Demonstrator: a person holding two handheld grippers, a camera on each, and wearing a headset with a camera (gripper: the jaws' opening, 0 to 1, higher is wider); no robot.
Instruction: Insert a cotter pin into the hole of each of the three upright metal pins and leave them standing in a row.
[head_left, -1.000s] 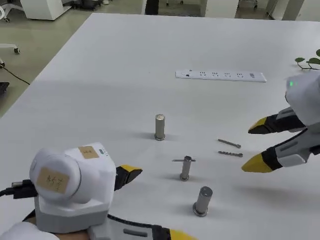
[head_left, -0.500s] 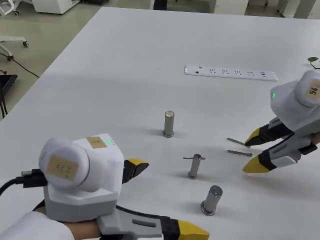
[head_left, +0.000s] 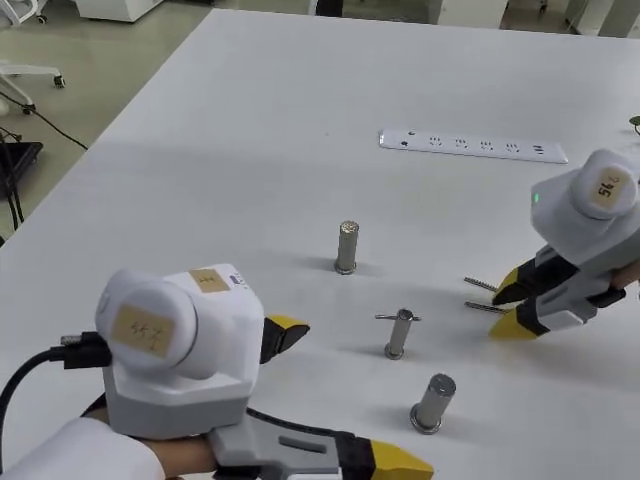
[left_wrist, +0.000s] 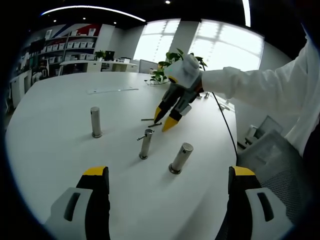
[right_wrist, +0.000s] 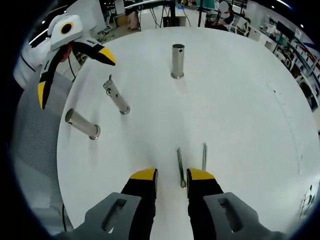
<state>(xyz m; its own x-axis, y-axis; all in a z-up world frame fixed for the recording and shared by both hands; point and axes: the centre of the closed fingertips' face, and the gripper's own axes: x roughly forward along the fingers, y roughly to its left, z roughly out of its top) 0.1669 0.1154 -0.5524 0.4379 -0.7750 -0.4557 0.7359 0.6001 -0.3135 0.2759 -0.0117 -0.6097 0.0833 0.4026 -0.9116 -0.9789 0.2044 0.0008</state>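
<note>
Altogether, three metal pins are seen standing upright on the white counter (head_left: 250, 150), spaced apart in a slanting row. In the head view the far pin (head_left: 347, 247) is followed by the middle pin (head_left: 399, 334) at its 5 o'clock, and by the near pin (head_left: 434, 402) at 5 o'clock again.

Three cotter pins are counted. One, the fitted cotter pin (head_left: 397, 318), is carried crosswise through the hole near the top of the middle pin. Two are left lying flat side by side at about 2 o'clock from the middle pin, apart from it: the farther loose cotter pin (head_left: 480, 284) and the nearer loose cotter pin (head_left: 483, 306).

The right gripper (right_wrist: 172, 174) is held low at these two, its jaws drawn close with a narrow gap between them. The end of the nearer loose cotter pin is seen within that gap, but no clamping on it is shown. The farther one lies just outside one jaw.

The left gripper (head_left: 365, 398) is held at 7 o'clock of the row, its jaws spread wide and nothing gripped.

One power strip (head_left: 473, 146) is laid at 1 o'clock of the far pin, well apart.
</note>
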